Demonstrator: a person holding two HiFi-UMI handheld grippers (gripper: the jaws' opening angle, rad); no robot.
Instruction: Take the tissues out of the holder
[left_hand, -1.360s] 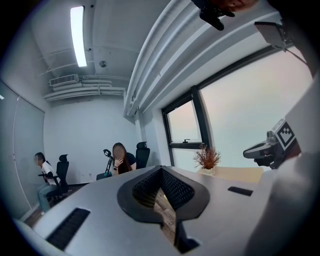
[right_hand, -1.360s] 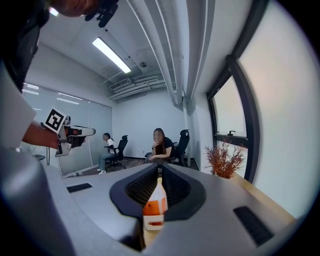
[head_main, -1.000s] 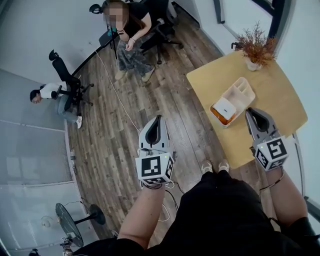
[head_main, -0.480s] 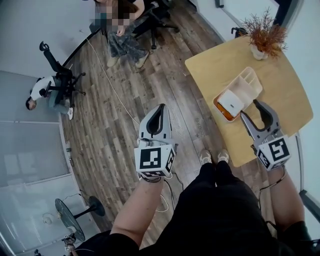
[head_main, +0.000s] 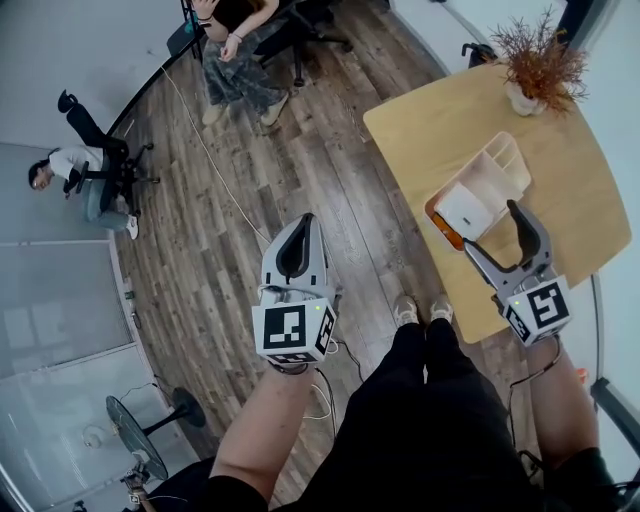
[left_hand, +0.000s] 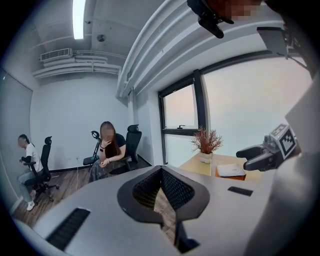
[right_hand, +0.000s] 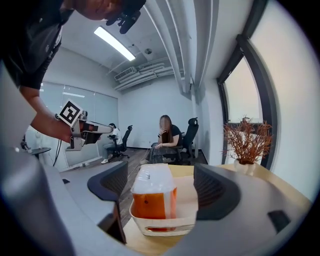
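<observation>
A cream plastic holder (head_main: 497, 170) lies on the light wooden table (head_main: 570, 200). An orange tissue pack (head_main: 459, 212) with a white top stands in the holder's near end. My right gripper (head_main: 493, 230) hovers at that end with its jaws opening. In the right gripper view the tissue pack (right_hand: 154, 192) stands in the holder (right_hand: 162, 226) just ahead of the gap of the right gripper (right_hand: 160, 186), and neither pad touches it. My left gripper (head_main: 300, 228) hangs over the wood floor to the left, away from the table, shut on nothing.
A potted dried plant (head_main: 535, 65) stands at the table's far end. One person sits on an office chair (head_main: 235, 40) beyond the table, and another person (head_main: 65, 170) sits at the far left. A cable (head_main: 215, 165) runs across the floor, and a floor fan (head_main: 140, 440) stands at the lower left.
The right gripper's jaws have gone from shut to wide apart, and it has come up to the holder's near end. The left gripper stays shut over the floor.
</observation>
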